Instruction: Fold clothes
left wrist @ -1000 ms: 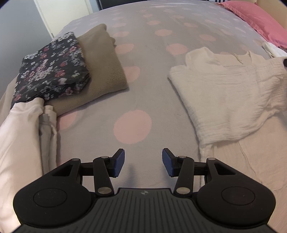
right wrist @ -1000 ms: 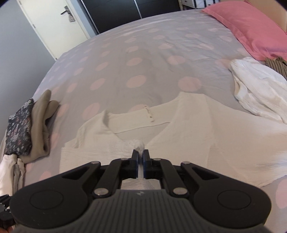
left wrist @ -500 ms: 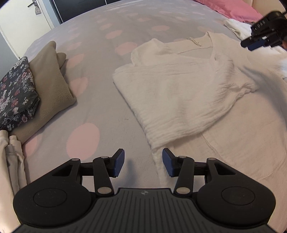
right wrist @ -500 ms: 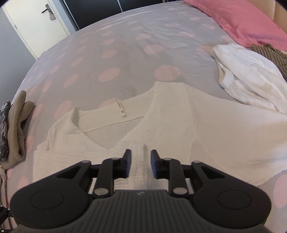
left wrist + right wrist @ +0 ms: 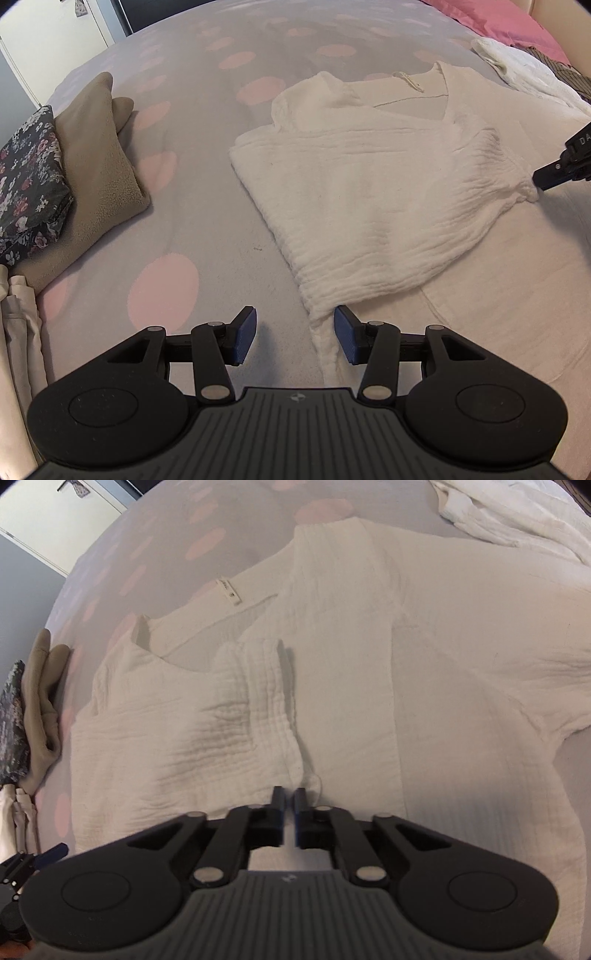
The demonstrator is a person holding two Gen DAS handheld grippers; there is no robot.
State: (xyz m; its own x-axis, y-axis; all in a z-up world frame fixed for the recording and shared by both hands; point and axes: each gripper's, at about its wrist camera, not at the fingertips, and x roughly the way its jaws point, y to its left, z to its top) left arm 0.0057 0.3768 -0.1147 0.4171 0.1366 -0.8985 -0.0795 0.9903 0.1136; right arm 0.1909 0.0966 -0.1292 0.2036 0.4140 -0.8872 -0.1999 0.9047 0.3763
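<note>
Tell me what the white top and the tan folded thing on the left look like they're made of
The white top looks like crinkled cotton gauze, matte: fine wavy ridges run across it. The tan folded piece looks like fleece, soft and matte with a nubby, fuzzy surface. Neither fibre can be confirmed from sight alone.

Legible text, my count: one partial item.

1. Letters "DA", white on black, on the body of my right gripper (image 5: 576, 155), seen from my left wrist camera at the right edge of the picture; the rest of the word is cut off.

2. Neck label (image 5: 229, 590) sewn inside the collar of the white top (image 5: 332, 672): small dark marks on a white strip, too small to read from either wrist camera.
</note>
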